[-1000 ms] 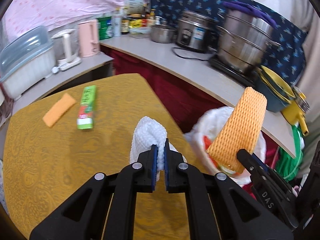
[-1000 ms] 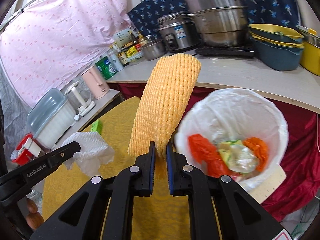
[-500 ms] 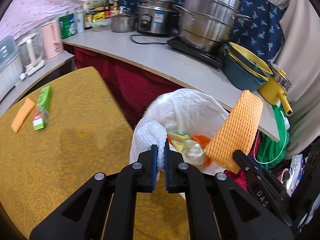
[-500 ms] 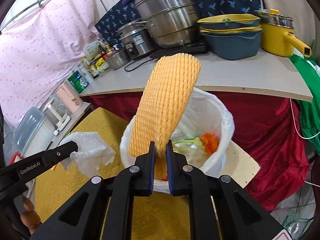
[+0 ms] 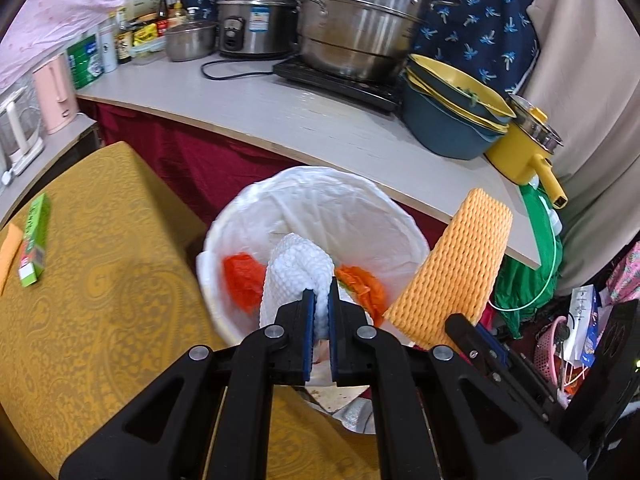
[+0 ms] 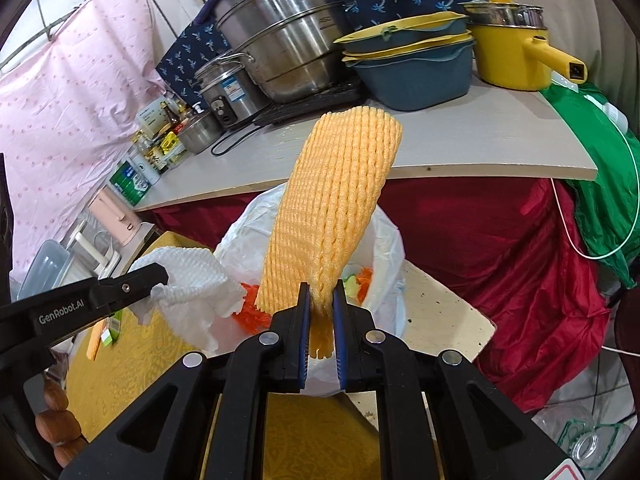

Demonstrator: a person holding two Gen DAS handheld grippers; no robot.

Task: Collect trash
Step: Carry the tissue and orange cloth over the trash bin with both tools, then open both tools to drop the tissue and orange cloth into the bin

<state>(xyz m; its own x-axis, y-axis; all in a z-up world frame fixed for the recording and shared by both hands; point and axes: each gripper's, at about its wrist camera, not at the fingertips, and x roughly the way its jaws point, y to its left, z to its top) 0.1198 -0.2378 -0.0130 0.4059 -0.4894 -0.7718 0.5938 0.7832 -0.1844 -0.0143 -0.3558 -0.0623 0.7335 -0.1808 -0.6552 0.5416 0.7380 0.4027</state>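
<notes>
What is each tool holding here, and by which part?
The left tool pinches the white foam net by its lower edge. The right tool pinches the orange foam net by its narrow bottom end.

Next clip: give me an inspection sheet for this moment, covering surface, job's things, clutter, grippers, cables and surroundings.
Surface: yellow patterned table; green box and orange foam piece lie on it.
Job's things: white-lined bin beside the table, holding orange scraps; white foam net and orange foam net both held over or near it.
Clutter: counter crowded with steel pots, rice cooker, stacked basins, yellow pot, bottles, pink kettle.
Grippers: left gripper shut on white foam net; right gripper shut on orange foam net.
Cables: black cord on the counter; thin white cord at right.
Surroundings: red cloth below counter, pink sheet, blue patterned cloth.
</notes>
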